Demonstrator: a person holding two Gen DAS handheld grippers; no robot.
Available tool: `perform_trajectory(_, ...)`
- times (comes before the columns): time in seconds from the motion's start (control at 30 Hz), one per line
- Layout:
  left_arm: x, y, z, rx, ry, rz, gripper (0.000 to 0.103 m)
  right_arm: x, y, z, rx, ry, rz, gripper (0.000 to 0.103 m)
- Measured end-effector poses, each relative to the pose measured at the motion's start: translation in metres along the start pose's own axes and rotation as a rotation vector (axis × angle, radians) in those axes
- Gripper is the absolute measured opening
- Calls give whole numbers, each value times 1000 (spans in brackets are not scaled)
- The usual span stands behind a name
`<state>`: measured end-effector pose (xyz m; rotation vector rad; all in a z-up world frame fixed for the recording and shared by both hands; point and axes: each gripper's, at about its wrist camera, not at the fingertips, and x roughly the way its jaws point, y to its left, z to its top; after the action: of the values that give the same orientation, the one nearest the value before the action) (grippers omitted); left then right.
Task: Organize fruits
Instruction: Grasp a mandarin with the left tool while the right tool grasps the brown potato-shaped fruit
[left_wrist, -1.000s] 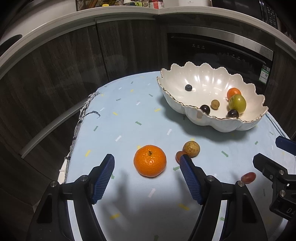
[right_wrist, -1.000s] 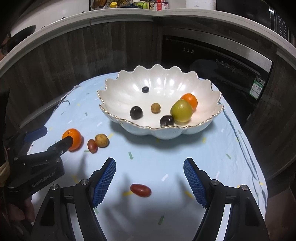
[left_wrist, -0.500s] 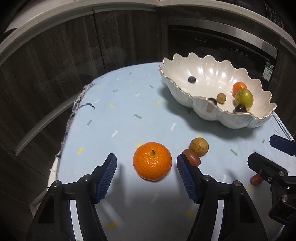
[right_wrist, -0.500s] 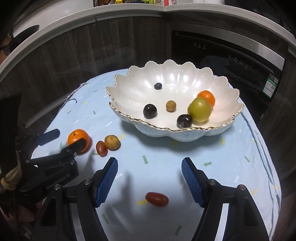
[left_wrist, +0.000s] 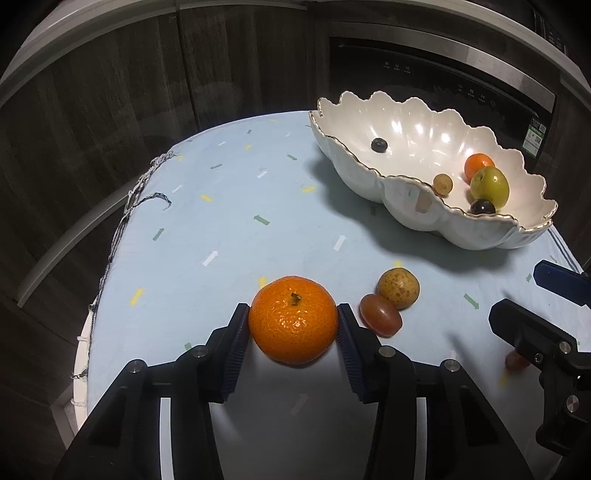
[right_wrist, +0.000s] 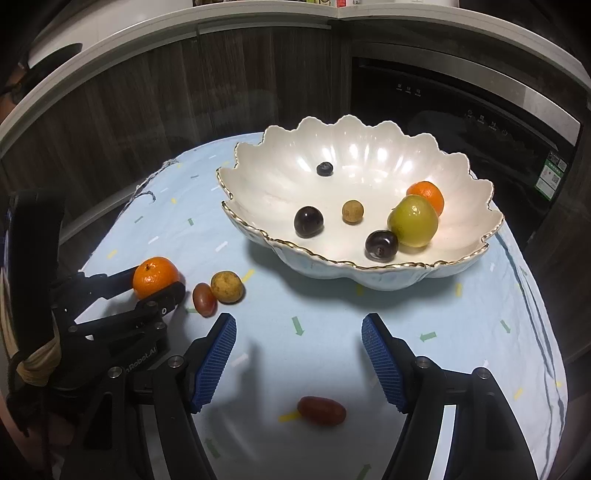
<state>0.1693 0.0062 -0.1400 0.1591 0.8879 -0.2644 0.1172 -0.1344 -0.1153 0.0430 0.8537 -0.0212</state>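
My left gripper (left_wrist: 293, 325) is shut on a mandarin (left_wrist: 293, 319) resting on the light blue tablecloth; it also shows in the right wrist view (right_wrist: 155, 277). A brown longan (left_wrist: 399, 288) and a red grape tomato (left_wrist: 380, 315) lie just right of it. A white scalloped bowl (right_wrist: 369, 266) holds a blueberry (right_wrist: 324, 168), two dark grapes, a longan, a green fruit (right_wrist: 413, 220) and a small mandarin. My right gripper (right_wrist: 299, 354) is open above the cloth, with another red grape tomato (right_wrist: 321, 410) lying between its fingers, nearer the camera.
The table is round with its cloth edge (left_wrist: 110, 254) close on the left. Dark wood cabinets and a black oven (right_wrist: 461, 110) stand behind the table. A hand holds the left gripper's handle (right_wrist: 33, 362).
My left gripper moved forward and its jaws closed on the mandarin. My right gripper drew nearer the red grape tomato, still open.
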Motion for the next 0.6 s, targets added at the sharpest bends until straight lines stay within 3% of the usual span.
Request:
perform_trajectory(0.1,-1,1,-1,-4,3,-6,45,1,2,2,-8,-4,3,68)
perform_trajectory(0.47,-13,30,-8,-81,11,27,45,10,21,14,-37,-6,57,67)
perform_trajectory(0.6,-15,43,-9,-103,15,47,45,22,30,20,-28,15,84,60)
